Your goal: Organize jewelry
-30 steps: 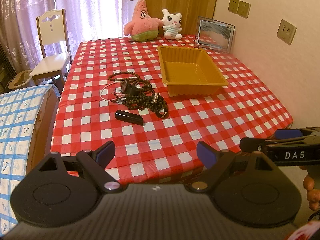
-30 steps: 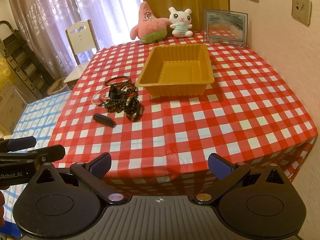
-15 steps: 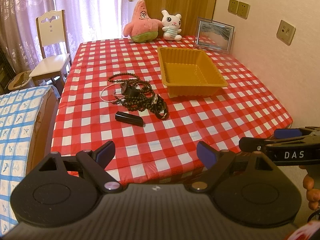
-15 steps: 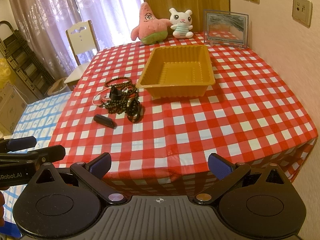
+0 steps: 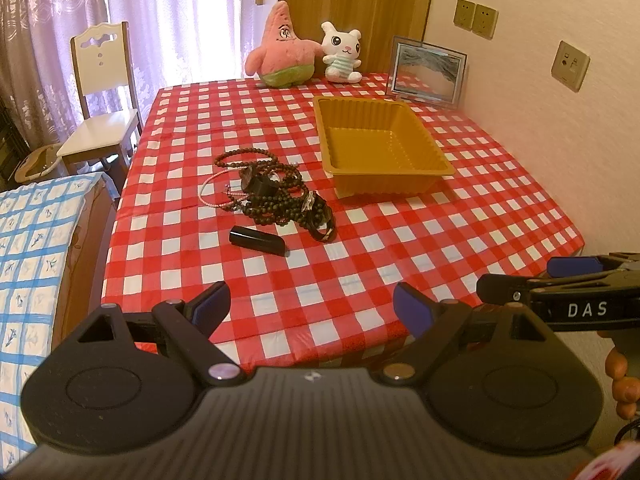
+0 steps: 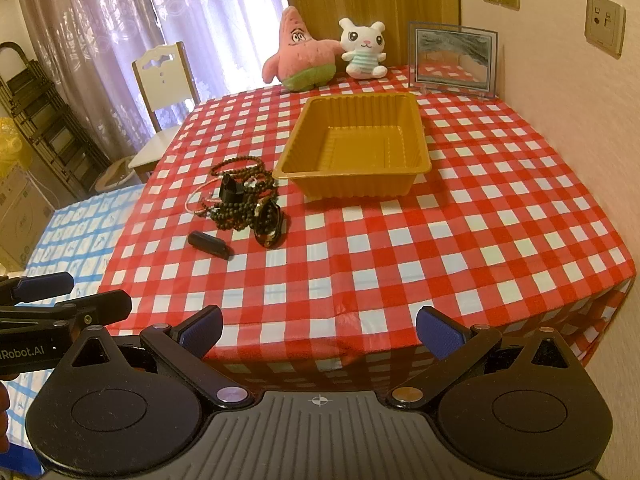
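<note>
The left gripper and the right gripper both hover at the near edge of the table with their blue-padded fingers spread wide and nothing between them. The jewelry pile, a tangle of dark bead strands, a thin pink cord and a watch, lies left of centre on the red checked cloth, with a small black case just nearer. The empty yellow tray sits to the right of the pile, slightly farther back, and apart from it.
</note>
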Demonstrator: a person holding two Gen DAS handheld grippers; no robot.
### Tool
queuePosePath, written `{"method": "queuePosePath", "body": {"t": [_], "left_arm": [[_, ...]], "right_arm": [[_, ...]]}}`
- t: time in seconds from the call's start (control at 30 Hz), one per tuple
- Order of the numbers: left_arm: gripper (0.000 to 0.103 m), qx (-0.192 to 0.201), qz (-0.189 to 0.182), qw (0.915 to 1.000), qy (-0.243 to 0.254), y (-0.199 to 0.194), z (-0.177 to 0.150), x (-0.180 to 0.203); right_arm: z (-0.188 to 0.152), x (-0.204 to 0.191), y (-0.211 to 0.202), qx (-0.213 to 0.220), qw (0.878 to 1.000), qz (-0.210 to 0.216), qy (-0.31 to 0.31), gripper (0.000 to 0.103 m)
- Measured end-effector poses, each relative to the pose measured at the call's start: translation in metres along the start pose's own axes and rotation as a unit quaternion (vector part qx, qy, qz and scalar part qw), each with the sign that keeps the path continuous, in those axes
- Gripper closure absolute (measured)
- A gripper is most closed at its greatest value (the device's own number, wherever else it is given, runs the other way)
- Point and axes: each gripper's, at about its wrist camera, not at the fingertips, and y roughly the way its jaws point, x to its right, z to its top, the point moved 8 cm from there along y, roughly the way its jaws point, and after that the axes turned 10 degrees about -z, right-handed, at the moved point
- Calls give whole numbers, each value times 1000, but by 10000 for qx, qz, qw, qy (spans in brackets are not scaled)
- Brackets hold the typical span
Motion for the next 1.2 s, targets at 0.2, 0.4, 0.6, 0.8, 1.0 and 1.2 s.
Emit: {"method": "queuePosePath", "body": {"t": [0.2,0.4,0.6,0.8,1.0,1.2], "left_arm": [[16,5,-1,10000,-5,0,-1,-1],[16,10,-2,10000,-4,0,-1,-1],[16,16,-4,10000,-4,0,-2,-1],[16,17,-5,10000,-5,0,-2,-1],[16,21,-5,10000,-7,0,-2,-1],[16,23,-8,10000,-7,0,-2,-1]], "right_arm": [[0,0,0,4,10000,1,0,0],[1,-1,0,11,10000,-2,-2,0],[1,-1,0,16,10000,-2,0,0],[1,0,0,15,10000,-3,6,0],[2,-1,0,11,10000,1,4,0],[2,-2,1,16,10000,-2,7,0]]}}
